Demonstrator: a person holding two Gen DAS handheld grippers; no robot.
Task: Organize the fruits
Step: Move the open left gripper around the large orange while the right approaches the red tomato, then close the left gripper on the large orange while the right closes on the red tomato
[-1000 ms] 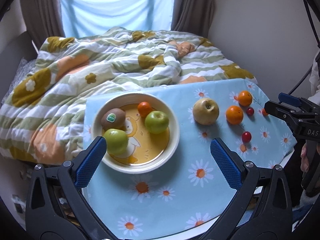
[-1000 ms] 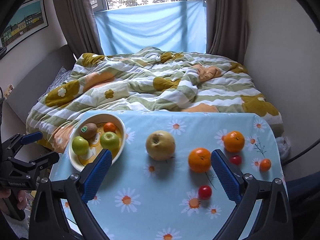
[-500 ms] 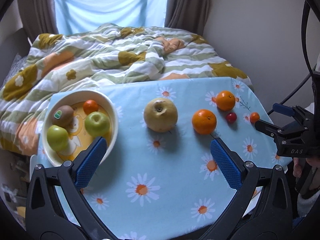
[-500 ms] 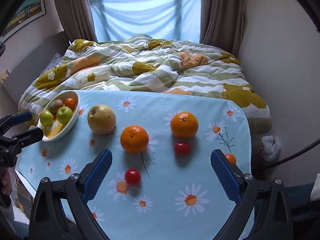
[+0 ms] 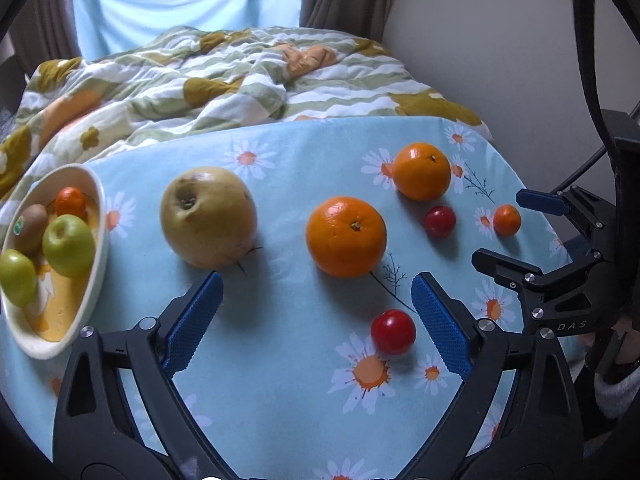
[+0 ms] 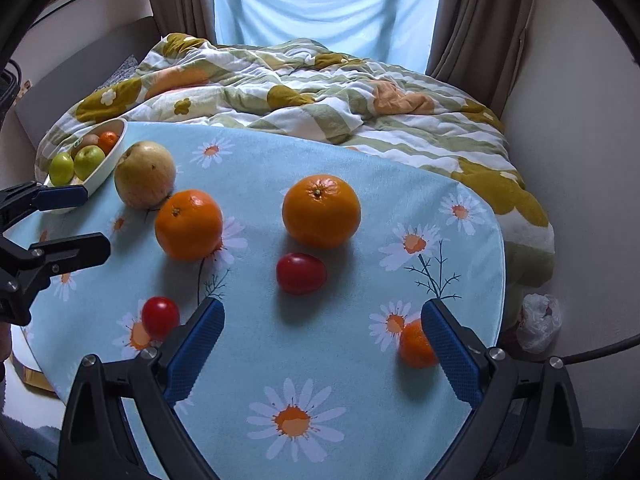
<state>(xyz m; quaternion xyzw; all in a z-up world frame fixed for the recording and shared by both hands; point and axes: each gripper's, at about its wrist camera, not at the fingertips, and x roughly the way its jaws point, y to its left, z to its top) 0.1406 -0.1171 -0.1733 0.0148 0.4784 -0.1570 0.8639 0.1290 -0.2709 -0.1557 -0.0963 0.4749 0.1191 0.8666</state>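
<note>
My left claw (image 5: pixel 316 320) wide open, holding nothing, orange (image 5: pixel 346 236) just ahead, pear (image 5: pixel 208 216) ahead-left, bowl (image 5: pixel 94 276) far left, my right claw (image 6: pixel 320 344) wide open, empty, red tomato (image 6: pixel 300 273) ahead, small tangerine (image 6: pixel 414 344) touching its right finger, all on counter (image 6: pixel 320 400)

two large oranges (image 5: pixel 346 236), two small tangerines (image 5: pixel 507 220), two red tomatoes (image 5: pixel 393 331), two green apples (image 5: pixel 69 245), one pear (image 5: pixel 208 217), one kiwi (image 5: pixel 28 229), one bowl (image 5: pixel 100 216)

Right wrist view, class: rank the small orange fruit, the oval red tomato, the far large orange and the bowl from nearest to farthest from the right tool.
1. Small orange fruit, touching or just beside the right tool's right finger.
2. Oval red tomato, ahead, near the middle.
3. Far large orange, just behind the tomato.
4. Bowl, far left at the table's edge.
</note>
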